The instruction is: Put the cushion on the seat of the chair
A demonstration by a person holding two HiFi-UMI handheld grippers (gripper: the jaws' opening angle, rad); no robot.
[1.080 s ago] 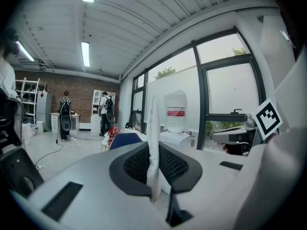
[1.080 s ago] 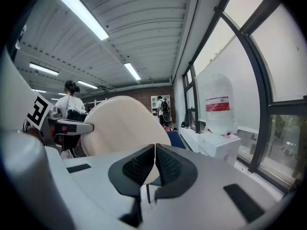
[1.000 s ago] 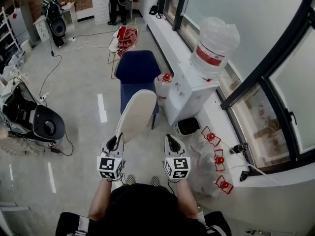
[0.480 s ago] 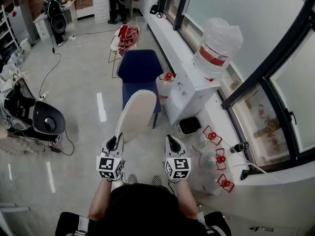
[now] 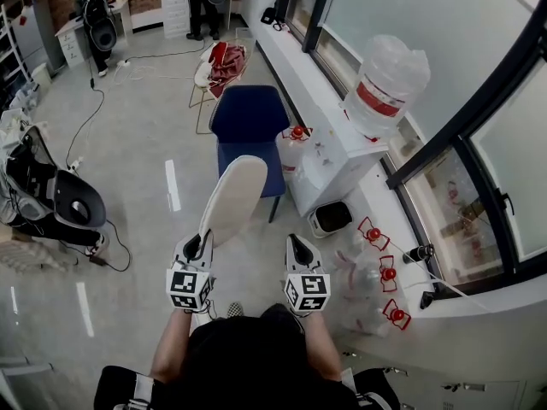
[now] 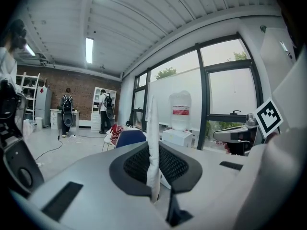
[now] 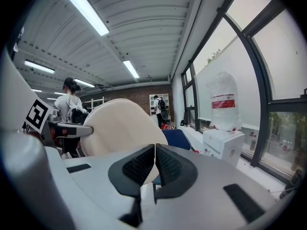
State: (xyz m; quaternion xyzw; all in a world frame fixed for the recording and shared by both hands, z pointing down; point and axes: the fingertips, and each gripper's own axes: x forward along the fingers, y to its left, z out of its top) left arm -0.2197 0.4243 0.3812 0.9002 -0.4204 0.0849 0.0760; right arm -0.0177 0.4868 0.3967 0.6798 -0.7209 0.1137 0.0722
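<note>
Left gripper [image 5: 198, 246]: jaws clamped on near edge of cream cushion [image 5: 232, 196], which is held out ahead, broad face toward right gripper [image 5: 297, 244]. Right jaws together, empty. Forearms forward, side by side. Blue chair [image 5: 248, 116] stands farther off.

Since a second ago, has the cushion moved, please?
Yes, slightly: in the head view the cushion sits further left against the blue chair, baring more seat on its right.

The cushion [image 5: 232, 196], on edge in the left gripper [image 5: 203, 241] with the right gripper [image 5: 296, 241] apart to its right, hangs before the chair [image 5: 248, 118], which stands left of a water dispenser [image 5: 325, 165] with a bottle [image 5: 389, 79] on top and a bin [image 5: 332, 219] at its foot.
</note>
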